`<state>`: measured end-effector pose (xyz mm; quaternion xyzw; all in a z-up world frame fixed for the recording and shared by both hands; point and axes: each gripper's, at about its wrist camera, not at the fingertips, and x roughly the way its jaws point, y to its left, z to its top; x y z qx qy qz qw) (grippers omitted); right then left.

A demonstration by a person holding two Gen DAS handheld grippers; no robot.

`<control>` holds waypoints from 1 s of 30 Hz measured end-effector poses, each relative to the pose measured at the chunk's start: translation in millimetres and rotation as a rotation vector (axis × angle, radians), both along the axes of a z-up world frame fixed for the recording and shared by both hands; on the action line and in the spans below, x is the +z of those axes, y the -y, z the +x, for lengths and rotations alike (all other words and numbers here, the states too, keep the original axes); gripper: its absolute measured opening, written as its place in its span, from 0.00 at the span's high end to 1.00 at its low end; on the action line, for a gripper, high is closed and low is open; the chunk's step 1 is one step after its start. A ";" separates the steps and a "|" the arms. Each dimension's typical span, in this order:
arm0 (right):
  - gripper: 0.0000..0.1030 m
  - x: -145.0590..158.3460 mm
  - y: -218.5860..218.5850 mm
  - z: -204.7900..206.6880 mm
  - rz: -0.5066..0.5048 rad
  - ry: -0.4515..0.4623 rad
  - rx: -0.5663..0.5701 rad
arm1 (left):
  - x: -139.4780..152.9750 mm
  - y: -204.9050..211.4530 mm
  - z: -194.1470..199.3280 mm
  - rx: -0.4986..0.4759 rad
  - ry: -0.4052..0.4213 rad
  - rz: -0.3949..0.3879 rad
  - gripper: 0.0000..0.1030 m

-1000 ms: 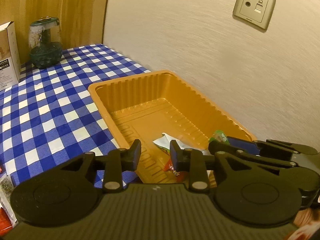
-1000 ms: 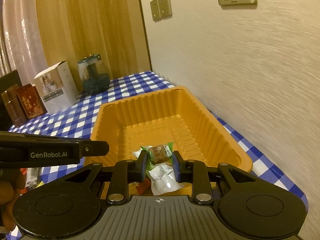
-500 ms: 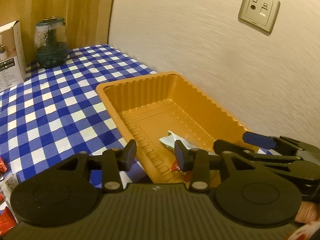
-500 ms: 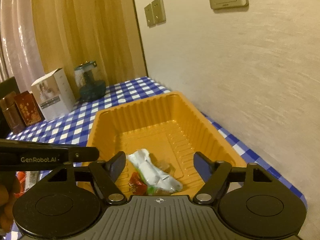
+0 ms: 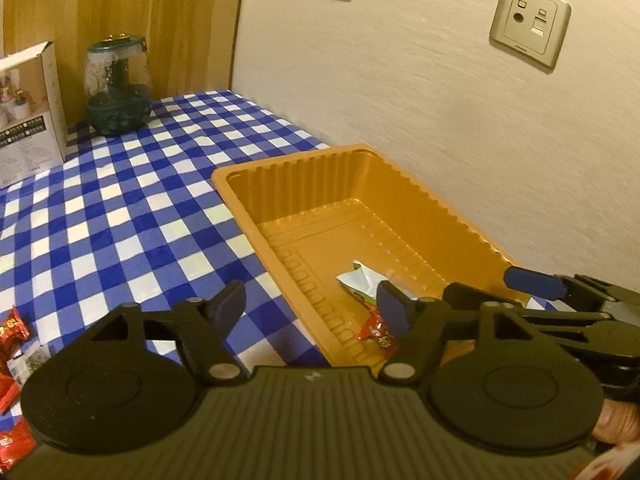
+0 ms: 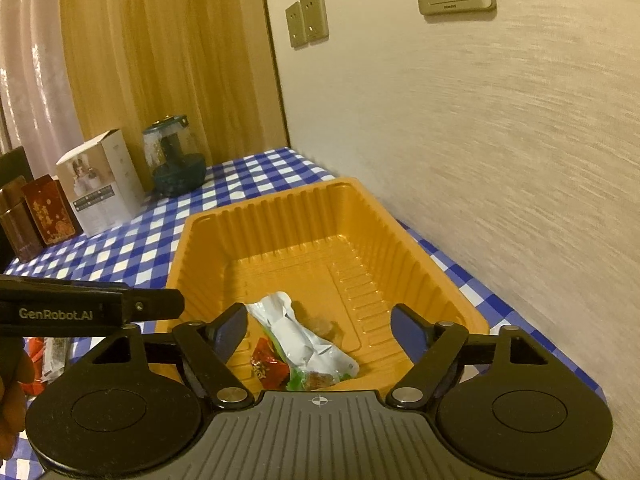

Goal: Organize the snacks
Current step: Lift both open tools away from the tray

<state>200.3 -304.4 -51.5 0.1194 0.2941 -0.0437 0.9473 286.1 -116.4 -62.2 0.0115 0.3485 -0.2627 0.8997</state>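
An orange plastic tray [image 6: 280,216] [image 5: 296,168] stands on the blue checked cloth by the wall. In its near end lie a white-and-green snack packet [image 6: 300,336] [image 5: 360,282], a red snack [image 6: 268,366] [image 5: 374,330] and a small brown sweet [image 6: 320,324]. My right gripper [image 6: 320,328] is open and empty above the tray's near end. My left gripper [image 5: 312,304] is open and empty over the tray's left rim; in the right wrist view its side shows at the left [image 6: 92,308].
Loose red snacks [image 5: 12,328] lie on the cloth at the left edge. A glass jar [image 5: 118,84], a white box [image 5: 28,108] and dark red boxes [image 6: 44,212] stand at the far end of the table. Wall sockets [image 5: 528,22] are above.
My right gripper opened and let the green-wrapped sweet fall into the tray. My left gripper opened from nearly shut and drew back to the left.
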 end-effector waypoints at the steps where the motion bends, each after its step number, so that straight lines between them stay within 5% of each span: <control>1: 0.16 0.1 0.1 0.6 -0.002 -0.001 -0.003 | 0.3 -0.8 0.2 0.002 0.001 0.002 0.30; 10: 0.13 1.6 -1.8 1.4 -0.010 -0.005 -0.006 | 3.3 -9.5 -2.4 0.045 0.059 0.034 0.05; 30: 0.13 15.3 -49.1 9.1 -0.059 -0.016 0.108 | 21.9 -60.6 -17.7 0.148 0.106 0.031 0.00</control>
